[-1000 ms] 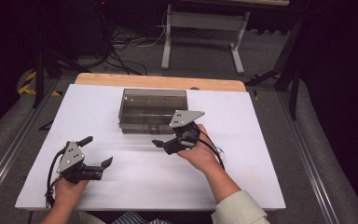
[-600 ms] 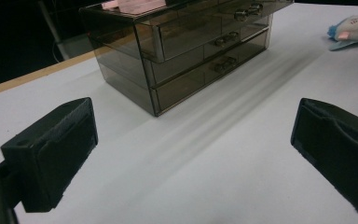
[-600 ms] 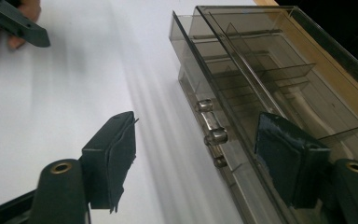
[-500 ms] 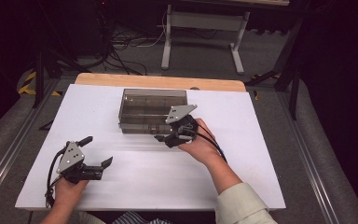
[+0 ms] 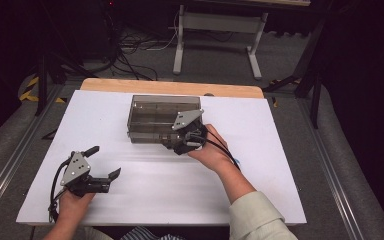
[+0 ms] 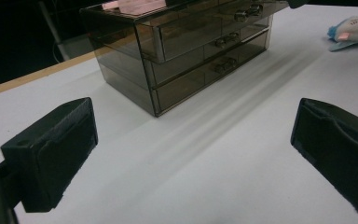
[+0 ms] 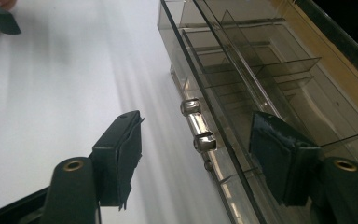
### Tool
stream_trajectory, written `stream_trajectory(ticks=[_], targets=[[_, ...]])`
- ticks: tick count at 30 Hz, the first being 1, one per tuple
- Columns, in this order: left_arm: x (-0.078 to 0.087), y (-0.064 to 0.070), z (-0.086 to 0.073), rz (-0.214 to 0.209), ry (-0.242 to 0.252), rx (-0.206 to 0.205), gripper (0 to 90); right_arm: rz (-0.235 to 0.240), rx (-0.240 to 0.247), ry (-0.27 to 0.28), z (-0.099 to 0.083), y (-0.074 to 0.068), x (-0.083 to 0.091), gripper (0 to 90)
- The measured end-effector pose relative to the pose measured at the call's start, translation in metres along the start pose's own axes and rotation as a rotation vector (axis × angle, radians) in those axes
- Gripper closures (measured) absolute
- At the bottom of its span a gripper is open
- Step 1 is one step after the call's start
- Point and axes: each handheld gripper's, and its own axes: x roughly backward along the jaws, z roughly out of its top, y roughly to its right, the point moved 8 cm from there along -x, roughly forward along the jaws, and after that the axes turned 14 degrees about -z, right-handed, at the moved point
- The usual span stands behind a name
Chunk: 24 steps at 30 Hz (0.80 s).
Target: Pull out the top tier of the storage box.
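Note:
A smoked clear drawer box (image 5: 152,116) stands at the back middle of the white table (image 5: 280,150). My right gripper (image 5: 175,142) is against the box's front at its right end. In the right gripper view it (image 7: 198,156) is open, and its jaws straddle the metal handle (image 7: 197,124) of the top drawer without touching it. One jaw hangs over the table, the other over the box top. My left gripper (image 5: 104,161) rests open near the front left, with nothing between its jaws (image 6: 191,154), facing the box (image 6: 182,46) from a distance.
A small blue and white soft thing (image 6: 353,30) lies on the table right of the box. The table's wooden back edge (image 5: 170,87) runs just behind the box. Cables and a stand's legs (image 5: 215,45) lie on the floor beyond.
My right gripper has moved up and left to the front of the drawer box. The left gripper has stayed where it was.

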Motion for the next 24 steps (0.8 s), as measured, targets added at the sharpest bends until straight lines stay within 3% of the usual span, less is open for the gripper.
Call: stream_trajectory(ticks=[17,24], targets=[[0.000,0.000,0.000,-0.001,0.001,0.003,1.4,0.035,0.041,-0.068,-0.004,-0.004,-0.021,44.9],[0.000,0.000,0.000,0.000,0.003,0.002,1.4,0.047,0.046,-0.081,-0.005,-0.006,-0.020,49.5]])
